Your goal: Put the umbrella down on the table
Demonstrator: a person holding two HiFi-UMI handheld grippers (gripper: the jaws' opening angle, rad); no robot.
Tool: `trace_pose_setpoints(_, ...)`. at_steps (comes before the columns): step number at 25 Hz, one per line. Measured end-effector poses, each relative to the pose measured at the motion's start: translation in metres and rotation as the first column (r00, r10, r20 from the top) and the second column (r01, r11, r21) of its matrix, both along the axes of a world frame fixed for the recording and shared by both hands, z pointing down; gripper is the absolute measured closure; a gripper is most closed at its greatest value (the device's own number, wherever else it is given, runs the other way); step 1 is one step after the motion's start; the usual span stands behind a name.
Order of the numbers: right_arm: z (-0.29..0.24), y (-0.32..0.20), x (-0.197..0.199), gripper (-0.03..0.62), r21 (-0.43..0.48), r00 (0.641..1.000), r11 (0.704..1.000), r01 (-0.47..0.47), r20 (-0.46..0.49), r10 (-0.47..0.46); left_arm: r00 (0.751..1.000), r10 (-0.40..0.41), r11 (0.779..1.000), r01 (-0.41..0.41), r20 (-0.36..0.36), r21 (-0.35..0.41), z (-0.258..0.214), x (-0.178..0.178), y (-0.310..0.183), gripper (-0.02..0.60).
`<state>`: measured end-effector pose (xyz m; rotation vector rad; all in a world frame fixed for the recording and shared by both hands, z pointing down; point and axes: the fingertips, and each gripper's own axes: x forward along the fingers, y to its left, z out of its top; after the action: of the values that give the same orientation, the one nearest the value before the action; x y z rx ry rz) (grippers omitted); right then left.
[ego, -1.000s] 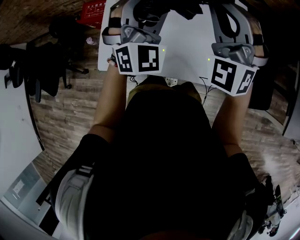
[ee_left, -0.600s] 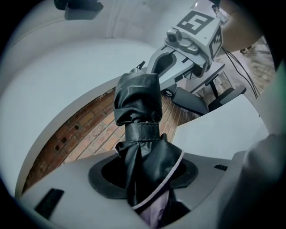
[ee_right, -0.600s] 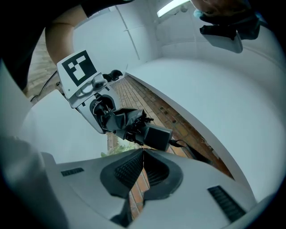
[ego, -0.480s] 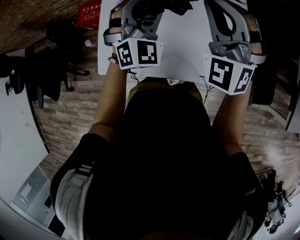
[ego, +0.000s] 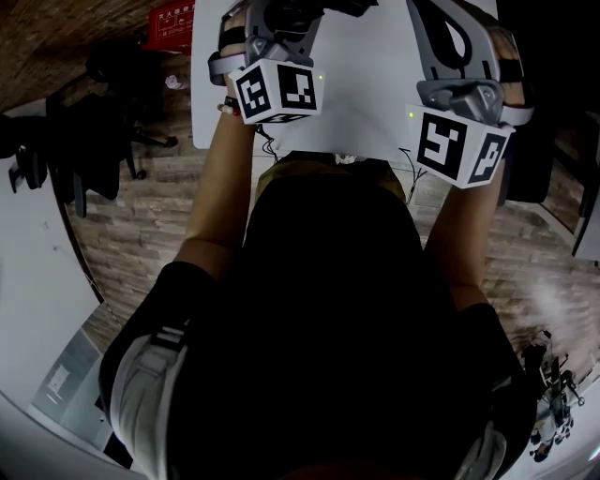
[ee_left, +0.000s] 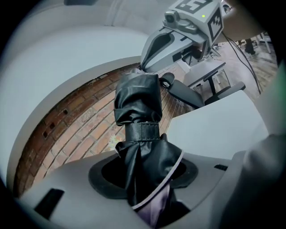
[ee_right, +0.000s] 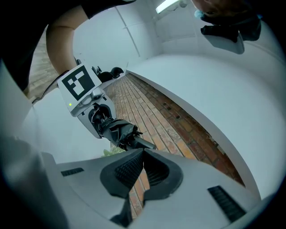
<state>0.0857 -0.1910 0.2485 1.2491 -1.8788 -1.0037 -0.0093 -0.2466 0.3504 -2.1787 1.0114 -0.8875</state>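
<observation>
My left gripper (ee_left: 144, 172): jaws clamped on folded umbrella (ee_left: 136, 103). My right gripper (ee_right: 143, 151): jaws pinched on its tip, over table's (ego: 366, 94) near edge.

Head view dim, underexposed: near black close to body, white table (ego: 366, 84) the brightest patch. Gripper views brighter, w/ heavy fisheye bending & dark vignette at corners. Soft sheen on umbrella (ee_left: 138, 103) fabric just ahead of left gripper (ee_left: 145, 179); housing nearest lens blurred. Glaring ceiling strip (ee_right: 167, 5) high above right gripper (ee_right: 143, 154).
</observation>
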Motion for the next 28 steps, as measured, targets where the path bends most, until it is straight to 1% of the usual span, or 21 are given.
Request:
trace_pose_setpoints(6, 0.002, -0.010, -0.004, 0.565, -0.009, 1.000, 1.000, 0.000, 0.003, 0.000, 0.999, 0.021, 0.999, -0.020, 0.040, -0.041, 0.031, 0.003, -0.011, 0.364)
trace_pose_setpoints(11, 0.001, -0.016, -0.008, 0.565, -0.008, 1.000, 1.000, 0.010, 0.008, -0.010, 0.997, 0.027, 0.996, -0.021, 0.075, -0.084, 0.054, 0.003, -0.021, 0.364)
trace_pose_setpoints(25, 0.007, -0.033, -0.009, 0.565, -0.025, 1.000, 1.000, 0.010, 0.024, -0.010, 0.989, 0.064, 0.983, -0.039, 0.135, -0.179, 0.102, 0.005, -0.036, 0.364)
trace_pose_setpoints(28, 0.011, -0.035, -0.007, 0.565, -0.032, 1.000, 0.999, 0.008, 0.021, -0.008, 0.988, 0.062, 0.980, -0.034, 0.140, -0.195, 0.108, 0.006, -0.038, 0.364)
